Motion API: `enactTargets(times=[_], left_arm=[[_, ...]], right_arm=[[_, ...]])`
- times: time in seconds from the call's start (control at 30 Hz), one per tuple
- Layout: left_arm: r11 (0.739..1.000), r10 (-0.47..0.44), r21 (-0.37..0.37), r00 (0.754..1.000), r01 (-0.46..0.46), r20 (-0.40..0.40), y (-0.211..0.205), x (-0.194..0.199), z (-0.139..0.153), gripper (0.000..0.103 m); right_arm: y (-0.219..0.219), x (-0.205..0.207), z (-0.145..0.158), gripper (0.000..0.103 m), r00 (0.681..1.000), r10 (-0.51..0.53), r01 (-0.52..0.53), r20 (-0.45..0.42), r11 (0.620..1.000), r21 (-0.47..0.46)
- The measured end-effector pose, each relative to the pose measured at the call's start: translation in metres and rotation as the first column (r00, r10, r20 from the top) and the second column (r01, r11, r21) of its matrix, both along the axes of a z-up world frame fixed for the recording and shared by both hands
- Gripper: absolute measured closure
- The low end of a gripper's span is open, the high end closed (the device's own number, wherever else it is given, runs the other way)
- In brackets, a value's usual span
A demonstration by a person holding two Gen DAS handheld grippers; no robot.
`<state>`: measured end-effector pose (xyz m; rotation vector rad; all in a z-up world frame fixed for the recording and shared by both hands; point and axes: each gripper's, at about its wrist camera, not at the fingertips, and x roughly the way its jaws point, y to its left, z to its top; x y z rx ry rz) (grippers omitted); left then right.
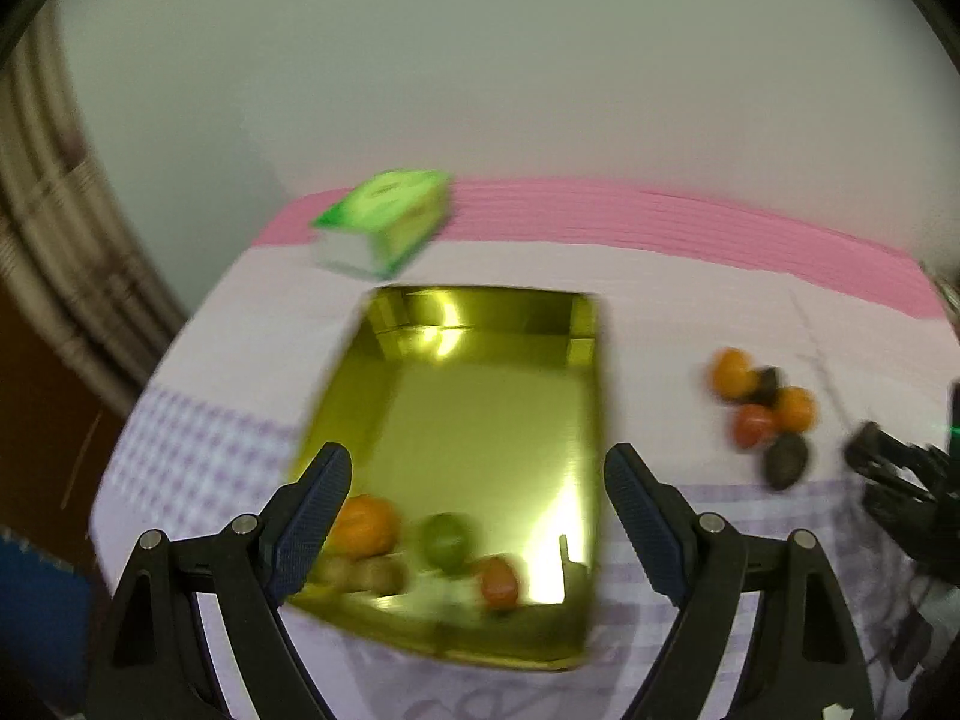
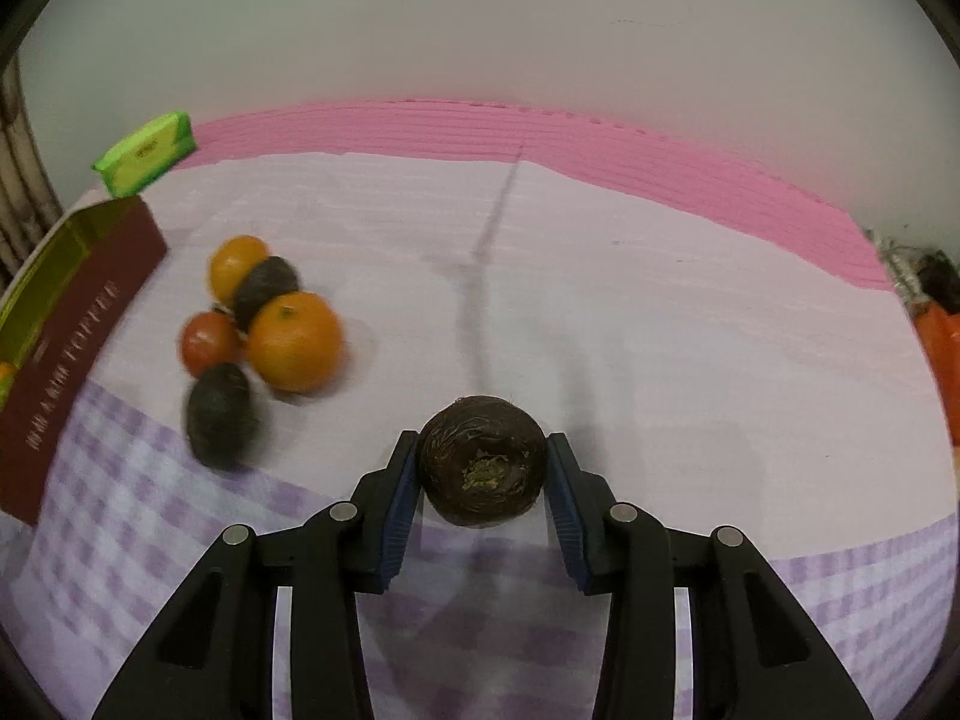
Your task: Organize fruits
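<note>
A gold-lined box lies on the table, holding an orange, a green fruit, a small red fruit and a brownish one. My left gripper hangs open above the box's near end with nothing between its fingers. In the right wrist view my right gripper is shut on a dark brown round fruit, both pads against its sides. To its left lies a cluster: two oranges, a red fruit and two dark avocados. The same cluster lies right of the box.
A green tissue pack sits at the back left by the pink strip. The box's maroon outer wall stands at the left of the right wrist view. Orange and dark items crowd the table's far right edge.
</note>
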<state>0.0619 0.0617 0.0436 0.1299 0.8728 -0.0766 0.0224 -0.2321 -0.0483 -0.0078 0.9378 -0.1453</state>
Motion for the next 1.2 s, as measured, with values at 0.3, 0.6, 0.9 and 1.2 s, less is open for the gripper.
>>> enactTargets(times=[0.3,0.6,0.9,1.2], left_arm=[[0.977,-0.208,-0.047,0.977,0.206,-0.040,-0.083,-0.001,-0.025,0.019],[0.951,-0.287,-0.153,0.951,0.269,-0.117,-0.115,0.013,-0.062,0.023],[0.933,-0.346,-0.154,0.928,0.324,-0.139,-0.147,0.022,-0.082,0.038],[0.927,-0.363,-0.164,0.917,0.338,-0.166,-0.161,0.035,-0.096,0.054]], right_arm=[[-0.027,-0.004,-0.001,0.061,0.999,-0.048,0.048,0.018,0.998,-0.027],[-0.030,-0.008,-0.004,0.061,0.997,-0.050,0.052,0.061,0.998,-0.018],[-0.033,-0.009,-0.004,0.061,0.997,-0.050,0.051,0.061,0.999,-0.004],[-0.033,-0.009,-0.003,0.061,0.997,-0.051,0.051,0.061,0.999,-0.006]])
